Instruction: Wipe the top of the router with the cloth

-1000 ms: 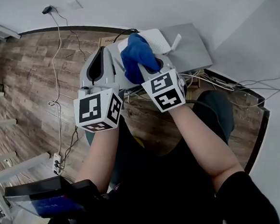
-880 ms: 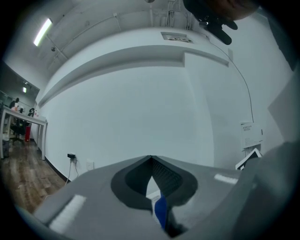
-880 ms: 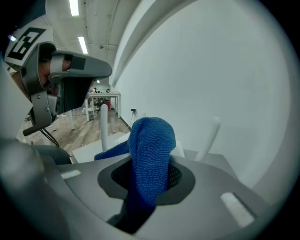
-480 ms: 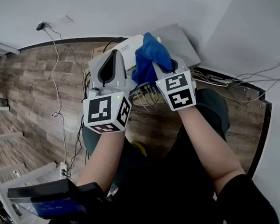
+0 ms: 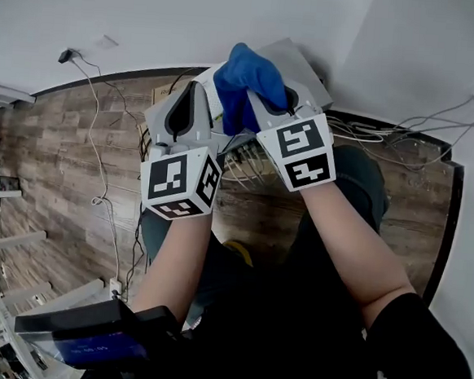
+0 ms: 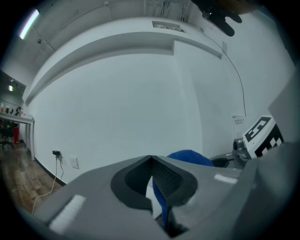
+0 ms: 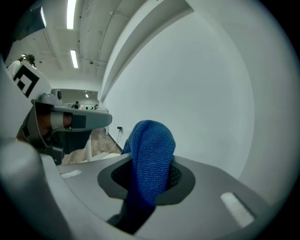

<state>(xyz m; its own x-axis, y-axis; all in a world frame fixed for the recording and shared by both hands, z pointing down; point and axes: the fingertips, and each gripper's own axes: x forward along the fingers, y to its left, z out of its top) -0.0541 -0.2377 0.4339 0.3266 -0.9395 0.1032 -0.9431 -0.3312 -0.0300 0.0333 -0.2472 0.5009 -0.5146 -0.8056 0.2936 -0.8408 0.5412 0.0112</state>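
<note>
In the head view my right gripper (image 5: 256, 96) is shut on a bunched blue cloth (image 5: 246, 79), which bulges out past its jaws. The same cloth (image 7: 149, 140) fills the closed jaws of my right gripper (image 7: 147, 176) in the right gripper view. Only a thin white strip of the router (image 5: 213, 101) shows, squeezed between the cloth and my left gripper (image 5: 193, 91). In the left gripper view my left gripper (image 6: 151, 161) is closed on a thin white edge of the router (image 6: 150, 199), with the cloth (image 6: 187, 157) just behind. Most of the router is hidden.
A grey box (image 5: 300, 63) sits behind the grippers against the white wall. Loose cables (image 5: 372, 130) trail to the right, and more cables and a power strip (image 5: 115, 285) lie on the wood floor at the left. A dark blue device (image 5: 78, 340) is at the bottom left.
The cloth in the right gripper has slid over the router, which was plainly visible with its antenna and is now almost covered. Both grippers have drawn closer together.
</note>
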